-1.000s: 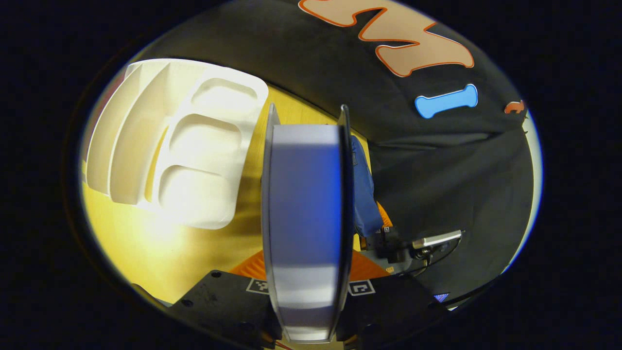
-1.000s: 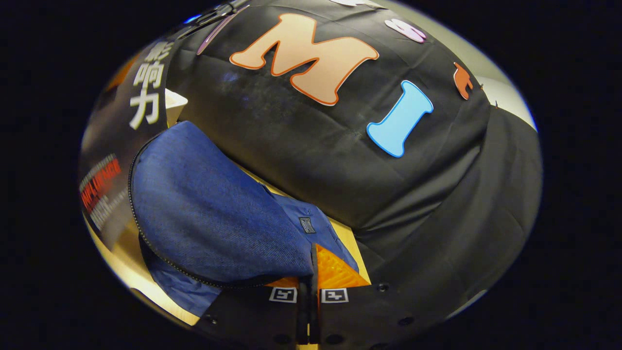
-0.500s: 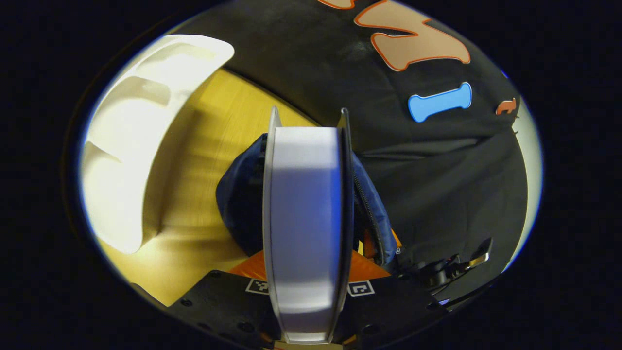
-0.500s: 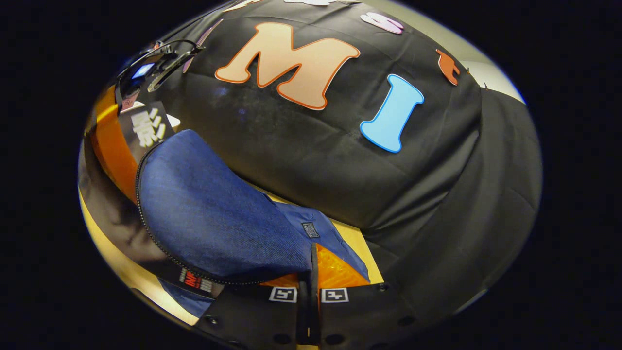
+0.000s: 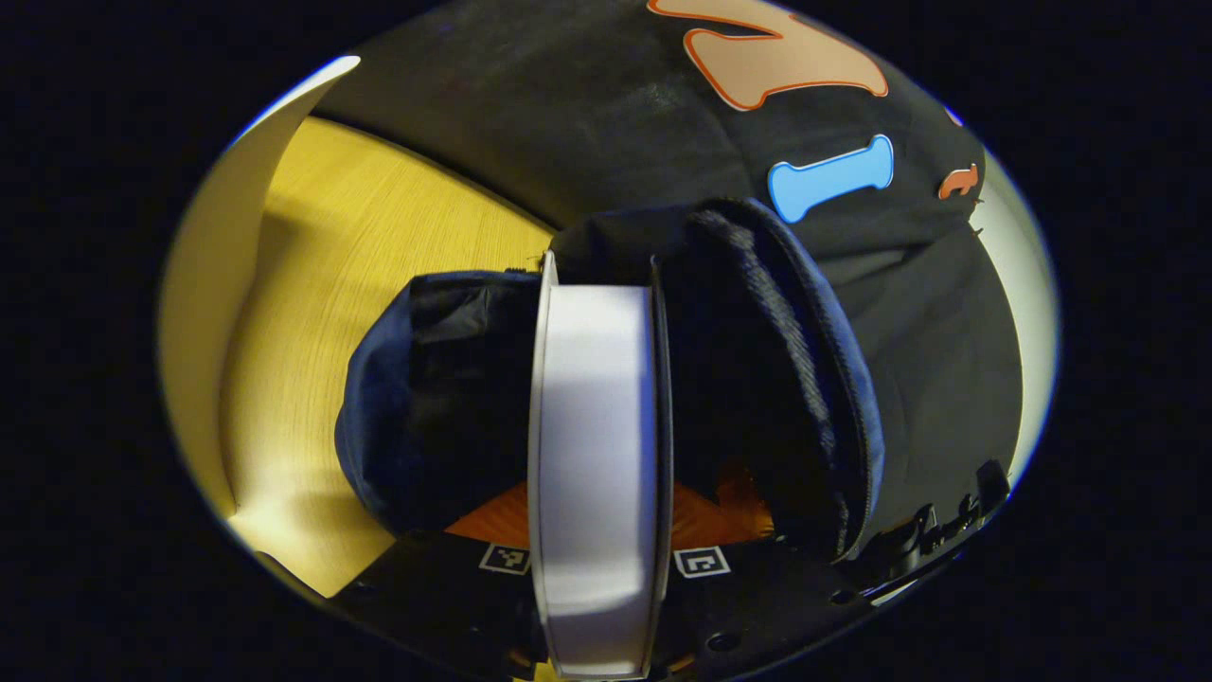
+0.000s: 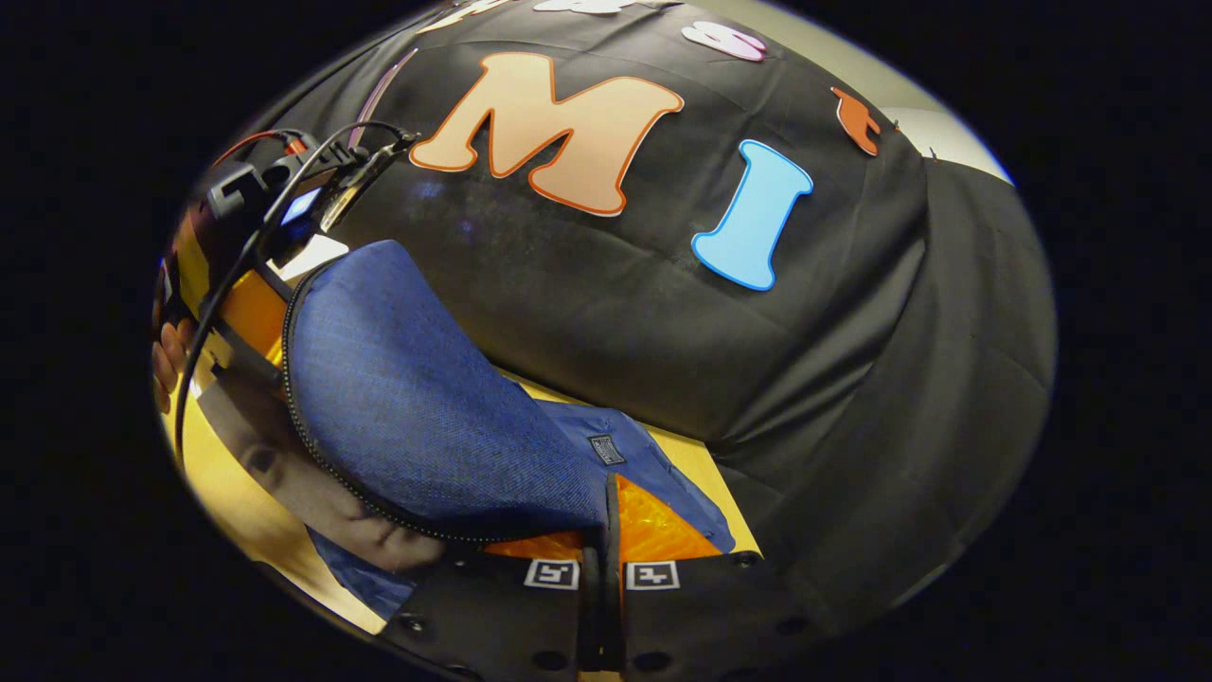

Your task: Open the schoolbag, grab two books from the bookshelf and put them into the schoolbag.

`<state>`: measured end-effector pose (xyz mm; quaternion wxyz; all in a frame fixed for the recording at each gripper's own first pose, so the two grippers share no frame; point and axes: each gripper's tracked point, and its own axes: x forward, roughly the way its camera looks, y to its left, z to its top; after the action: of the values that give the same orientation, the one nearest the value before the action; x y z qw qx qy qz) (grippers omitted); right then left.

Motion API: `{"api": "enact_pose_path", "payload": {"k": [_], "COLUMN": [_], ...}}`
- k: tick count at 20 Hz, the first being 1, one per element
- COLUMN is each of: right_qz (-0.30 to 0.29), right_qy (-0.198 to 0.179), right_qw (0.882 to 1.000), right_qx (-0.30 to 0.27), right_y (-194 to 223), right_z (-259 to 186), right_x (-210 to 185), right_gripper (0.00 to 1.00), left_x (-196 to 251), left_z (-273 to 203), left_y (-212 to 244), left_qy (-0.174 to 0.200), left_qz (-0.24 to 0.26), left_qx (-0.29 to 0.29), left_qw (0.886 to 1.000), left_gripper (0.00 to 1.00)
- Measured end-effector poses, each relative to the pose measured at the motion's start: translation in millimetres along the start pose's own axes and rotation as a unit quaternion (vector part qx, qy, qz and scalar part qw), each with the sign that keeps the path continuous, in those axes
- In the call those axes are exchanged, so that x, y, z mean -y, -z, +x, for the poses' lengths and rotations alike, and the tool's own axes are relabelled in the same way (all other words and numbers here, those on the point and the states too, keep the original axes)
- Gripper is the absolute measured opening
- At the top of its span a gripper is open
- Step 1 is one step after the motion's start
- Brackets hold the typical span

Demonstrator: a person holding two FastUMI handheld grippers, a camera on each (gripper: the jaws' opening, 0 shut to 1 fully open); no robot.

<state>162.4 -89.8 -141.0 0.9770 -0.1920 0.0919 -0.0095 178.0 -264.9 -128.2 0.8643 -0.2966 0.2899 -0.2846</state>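
left gripper (image 5: 597,530) – clamped on book (image 5: 595,455), page edge up, over open bag (image 5: 417,398) | right gripper (image 6: 602,559) – pinching bag flap (image 6: 417,407), lifted | table (image 5: 369,237)

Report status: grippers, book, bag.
Left gripper shut on book, at open schoolbag mouth. Right gripper shut on flap, holding it up. Nothing blocking.

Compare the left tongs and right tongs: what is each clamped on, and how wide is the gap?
Left tongs stand apart with the thick white-edged book between their fingers; right tongs are nearly closed on the thin blue denim schoolbag flap. Left tongs point the book edge-on into the open bag's dark mouth; right tongs hold the flap lifted away from it. Both are gripping something.
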Motion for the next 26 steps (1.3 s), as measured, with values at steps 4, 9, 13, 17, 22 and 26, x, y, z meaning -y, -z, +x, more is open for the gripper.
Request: {"api": "enact_pose_path", "payload": {"k": [4,9,13,17,22,26], "right_qz": [0.0,0.017,0.016,0.025,0.029,0.043], "right_qy": [0.006,0.01,0.008,0.004,-0.003,-0.004], "right_qw": [1.0,1.0,1.0,1.0,0.999,0.999], "right_qx": [-0.004,-0.012,-0.014,-0.016,-0.02,-0.03], "right_y": [3,13,13,15,18,27], "right_z": [-1,-4,-4,-7,-8,-7], "right_x": [1,3,-3,-6,-11,-14], "right_gripper": [0.04,0.04,0.04,0.04,0.02,0.04], "left_x": [-5,-15,-19,-18,-3,0], "left_z": [11,-5,-13,9,40,60], "left_y": [-16,-37,-50,-35,-3,2], "left_qy": [-0.006,-0.033,-0.049,-0.046,-0.041,-0.025], "left_qz": [-0.023,-0.025,-0.028,-0.081,-0.062,-0.044], "left_qx": [0.036,0.087,0.134,0.151,0.152,0.134], "left_qw": [0.999,0.995,0.989,0.984,0.986,0.99], "left_gripper": [0.38,0.39,0.39,0.39,0.39,0.4]}}
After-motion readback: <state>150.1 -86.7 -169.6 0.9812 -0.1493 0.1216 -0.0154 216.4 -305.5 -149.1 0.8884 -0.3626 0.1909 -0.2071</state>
